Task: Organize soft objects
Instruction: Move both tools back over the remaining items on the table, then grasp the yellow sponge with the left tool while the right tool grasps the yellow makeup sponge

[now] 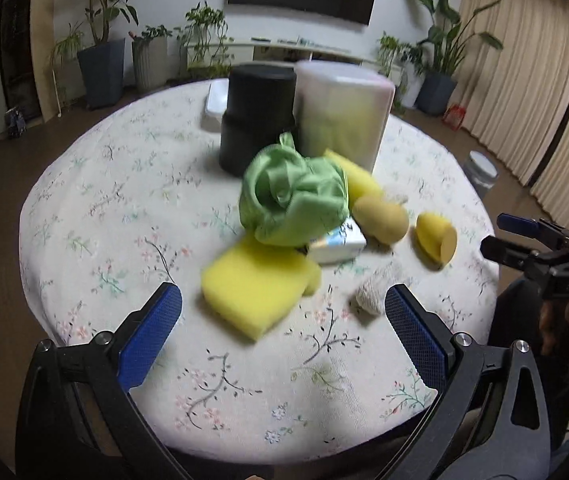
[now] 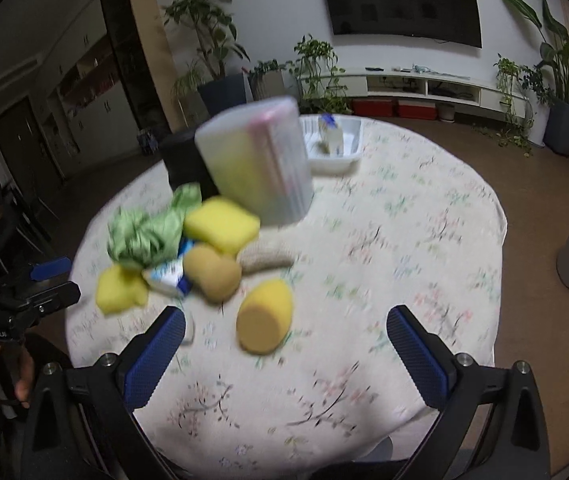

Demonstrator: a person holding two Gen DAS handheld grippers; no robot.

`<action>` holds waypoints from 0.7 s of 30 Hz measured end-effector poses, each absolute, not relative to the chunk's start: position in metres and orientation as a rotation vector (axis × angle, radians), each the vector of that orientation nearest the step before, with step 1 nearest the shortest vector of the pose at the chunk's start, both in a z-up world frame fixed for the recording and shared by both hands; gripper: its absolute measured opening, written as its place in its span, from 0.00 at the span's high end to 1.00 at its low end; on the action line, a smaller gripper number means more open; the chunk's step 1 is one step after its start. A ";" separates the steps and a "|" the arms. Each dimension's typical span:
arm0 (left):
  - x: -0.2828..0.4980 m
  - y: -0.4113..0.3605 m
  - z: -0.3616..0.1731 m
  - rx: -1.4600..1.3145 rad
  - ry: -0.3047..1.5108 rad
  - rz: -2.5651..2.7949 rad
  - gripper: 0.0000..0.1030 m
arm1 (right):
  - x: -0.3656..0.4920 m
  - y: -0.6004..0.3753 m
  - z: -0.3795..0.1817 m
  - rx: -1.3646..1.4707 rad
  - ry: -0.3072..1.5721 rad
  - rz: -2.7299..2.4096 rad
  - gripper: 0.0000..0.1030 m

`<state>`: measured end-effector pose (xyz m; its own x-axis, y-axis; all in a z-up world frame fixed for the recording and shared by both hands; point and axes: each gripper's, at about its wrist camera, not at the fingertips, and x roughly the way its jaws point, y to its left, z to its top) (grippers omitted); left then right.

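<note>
While both grippers hang over the near desk point(image 1: 124, 184) edge, the left gripper point(image 1: 283, 308) and right gripper point(image 2: 286, 332) have jaws wide, nothing between them. Soft pile sits mid-frame: green cloth point(image 1: 292, 196) on a yellow sponge point(image 1: 256, 284) and a tissue pack point(image 1: 338, 242), tan sponge point(image 1: 380, 218) beside. Cut sponge point(image 2: 264, 316) lies apart, lower centre. Black canister point(image 1: 258, 116) and clear bin point(image 1: 344, 116) stand behind.

No legible text, small packet point(image 1: 336, 245) print and gripper marking too blurred
</note>
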<state>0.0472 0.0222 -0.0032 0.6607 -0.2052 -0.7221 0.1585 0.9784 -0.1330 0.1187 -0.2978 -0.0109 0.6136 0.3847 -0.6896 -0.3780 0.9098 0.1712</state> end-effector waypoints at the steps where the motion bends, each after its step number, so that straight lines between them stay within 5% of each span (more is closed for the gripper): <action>1: 0.049 0.021 -0.005 -0.060 0.828 -0.209 0.00 | 0.118 -0.292 -0.017 -0.010 0.816 0.431 0.00; 21: 0.086 0.028 -0.032 -0.052 0.917 -0.128 0.00 | 0.150 -0.259 -0.058 -0.102 0.901 0.368 0.11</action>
